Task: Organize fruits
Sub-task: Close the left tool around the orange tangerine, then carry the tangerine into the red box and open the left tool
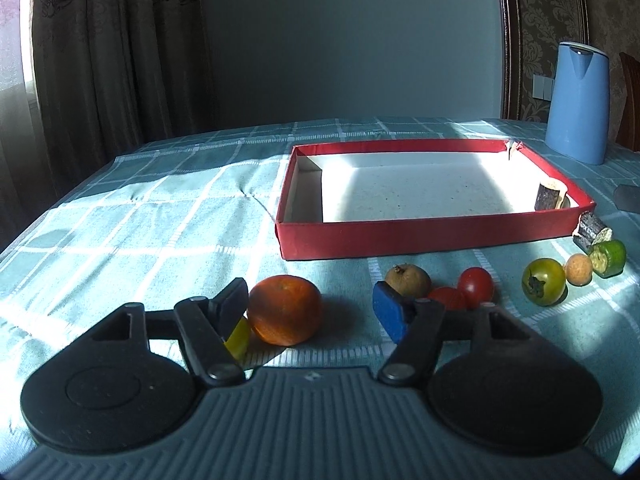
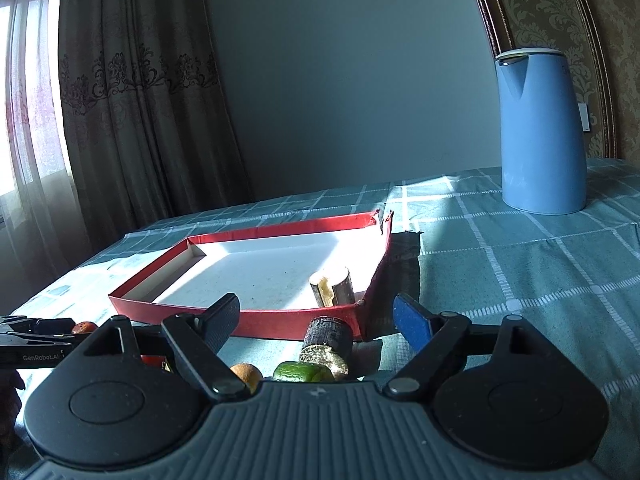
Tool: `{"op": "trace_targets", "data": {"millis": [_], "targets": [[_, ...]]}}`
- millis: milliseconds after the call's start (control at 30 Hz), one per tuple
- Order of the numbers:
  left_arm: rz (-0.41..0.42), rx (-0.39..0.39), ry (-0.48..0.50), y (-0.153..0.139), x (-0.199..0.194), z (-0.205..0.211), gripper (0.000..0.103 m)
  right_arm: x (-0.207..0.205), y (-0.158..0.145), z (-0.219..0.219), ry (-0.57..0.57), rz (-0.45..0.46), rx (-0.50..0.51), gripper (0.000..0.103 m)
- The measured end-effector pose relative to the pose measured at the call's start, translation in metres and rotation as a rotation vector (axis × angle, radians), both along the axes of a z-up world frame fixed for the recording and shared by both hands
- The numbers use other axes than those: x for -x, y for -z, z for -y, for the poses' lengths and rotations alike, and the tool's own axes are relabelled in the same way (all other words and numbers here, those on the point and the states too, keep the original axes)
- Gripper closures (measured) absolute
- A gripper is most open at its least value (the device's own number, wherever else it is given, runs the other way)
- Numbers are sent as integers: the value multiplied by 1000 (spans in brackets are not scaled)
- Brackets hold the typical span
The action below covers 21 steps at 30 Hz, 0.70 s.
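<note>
Teal checked tablecloth [image 1: 160, 216] lies under both my grippers. Nearest, my left gripper [image 1: 308, 312] gapes wide and empty, the orange [image 1: 285, 309] touching its left pad. My right gripper [image 2: 316, 322] is spread too, holding nothing, over the sugarcane piece [image 2: 326, 340]. Farther sits the red box [image 1: 420, 232]. If I close off-centre, the round orange may roll away.

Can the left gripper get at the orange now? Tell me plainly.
Probably yes. The left gripper is open, and the orange lies on the tablecloth between its fingers, near the left pad, with nothing blocking it.
</note>
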<state>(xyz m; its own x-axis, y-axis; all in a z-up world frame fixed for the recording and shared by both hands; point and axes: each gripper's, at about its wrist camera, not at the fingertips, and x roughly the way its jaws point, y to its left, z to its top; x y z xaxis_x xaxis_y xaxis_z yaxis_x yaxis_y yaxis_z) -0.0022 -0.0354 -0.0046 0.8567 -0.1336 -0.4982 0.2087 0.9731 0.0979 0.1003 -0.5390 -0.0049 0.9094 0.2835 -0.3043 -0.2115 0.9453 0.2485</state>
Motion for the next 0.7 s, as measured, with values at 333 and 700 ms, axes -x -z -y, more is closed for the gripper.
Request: {"op": "trace_targets", "data": {"millis": [333,700], "targets": [[16,-164,-61,7,-3,19,58,0,0,0,-6,-5,0,12],[42,7,-69,-1,1,-10,67,21,4,0,24,-46,29,7]]}}
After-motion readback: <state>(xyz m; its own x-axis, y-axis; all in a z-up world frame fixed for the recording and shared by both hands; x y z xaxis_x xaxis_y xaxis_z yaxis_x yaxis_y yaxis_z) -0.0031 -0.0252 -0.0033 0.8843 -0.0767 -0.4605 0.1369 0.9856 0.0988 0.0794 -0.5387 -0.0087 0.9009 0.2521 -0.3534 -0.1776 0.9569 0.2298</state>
